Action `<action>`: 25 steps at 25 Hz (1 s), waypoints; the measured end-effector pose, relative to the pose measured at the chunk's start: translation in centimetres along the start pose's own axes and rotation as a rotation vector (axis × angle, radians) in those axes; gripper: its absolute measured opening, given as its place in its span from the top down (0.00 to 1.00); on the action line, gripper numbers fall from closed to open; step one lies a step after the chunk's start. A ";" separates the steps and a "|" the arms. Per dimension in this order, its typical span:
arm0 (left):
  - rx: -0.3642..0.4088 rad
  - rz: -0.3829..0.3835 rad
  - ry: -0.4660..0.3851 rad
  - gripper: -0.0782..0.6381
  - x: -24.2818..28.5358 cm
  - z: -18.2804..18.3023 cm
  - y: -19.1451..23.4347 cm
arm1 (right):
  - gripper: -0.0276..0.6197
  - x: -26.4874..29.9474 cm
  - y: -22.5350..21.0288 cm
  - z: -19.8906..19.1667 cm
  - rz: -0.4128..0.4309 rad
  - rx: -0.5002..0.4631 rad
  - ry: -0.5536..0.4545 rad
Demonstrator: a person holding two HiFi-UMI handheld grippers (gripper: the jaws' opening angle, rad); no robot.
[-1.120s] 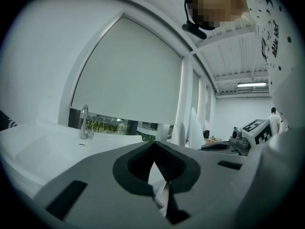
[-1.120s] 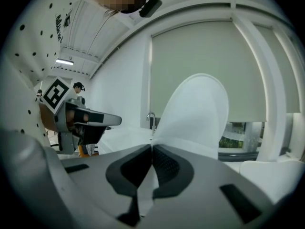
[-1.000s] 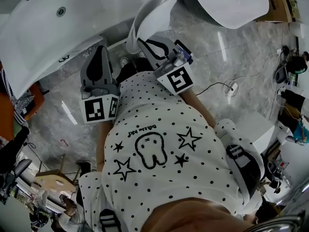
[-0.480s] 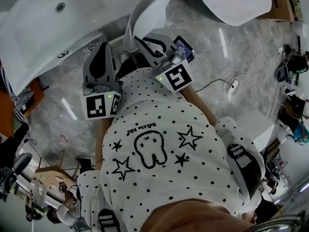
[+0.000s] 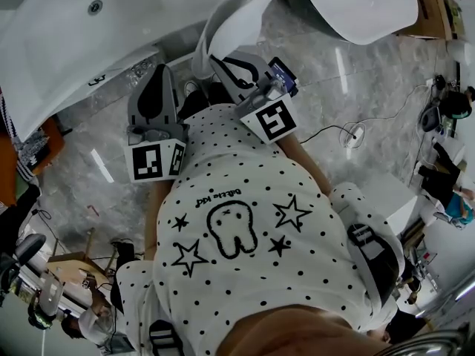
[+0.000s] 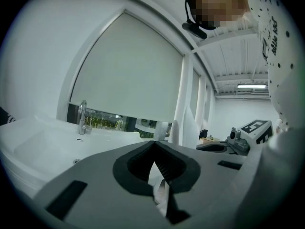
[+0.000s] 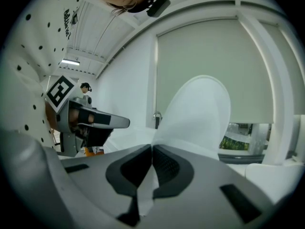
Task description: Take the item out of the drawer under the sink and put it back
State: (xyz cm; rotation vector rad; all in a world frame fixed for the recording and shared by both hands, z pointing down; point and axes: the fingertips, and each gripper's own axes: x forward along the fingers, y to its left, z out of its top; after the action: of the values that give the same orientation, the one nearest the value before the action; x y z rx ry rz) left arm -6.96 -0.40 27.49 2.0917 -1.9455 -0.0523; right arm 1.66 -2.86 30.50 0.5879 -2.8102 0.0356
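Note:
My right gripper (image 5: 215,61) is held up in front of the person's dotted shirt, its jaws shut on the lower edge of a thin, white, curved item (image 5: 231,22). In the right gripper view that white item (image 7: 200,113) rises as a tall oval straight from the closed tips of the right gripper (image 7: 152,147). My left gripper (image 5: 162,69) is beside it, pointing toward the white sink (image 5: 67,47), jaws shut. In the left gripper view, the left gripper (image 6: 153,143) tips meet and nothing is plainly held; the white item (image 6: 187,125) stands to its right. No drawer shows.
A chrome faucet (image 6: 82,116) stands on the sink below a roller blind. A second white basin (image 5: 364,10) lies at the upper right. A cable with a socket (image 5: 355,133) runs over the marble floor, with a cardboard box (image 5: 430,6) and clutter at the right edge.

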 end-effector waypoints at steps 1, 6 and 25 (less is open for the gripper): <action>0.002 -0.001 0.000 0.88 0.0 0.0 0.0 | 0.93 0.0 0.0 0.0 0.000 0.000 -0.001; 0.007 -0.006 0.000 0.88 0.0 0.0 -0.2 | 0.93 0.0 0.0 0.0 0.002 0.004 -0.004; -0.007 0.003 0.003 0.88 0.0 -0.1 0.0 | 0.93 0.0 0.0 -0.2 0.008 0.000 0.006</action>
State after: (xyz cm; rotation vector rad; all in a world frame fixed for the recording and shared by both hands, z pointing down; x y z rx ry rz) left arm -6.96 -0.38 27.59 2.0832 -1.9444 -0.0557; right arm 1.73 -2.80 30.64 0.5756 -2.8071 0.0390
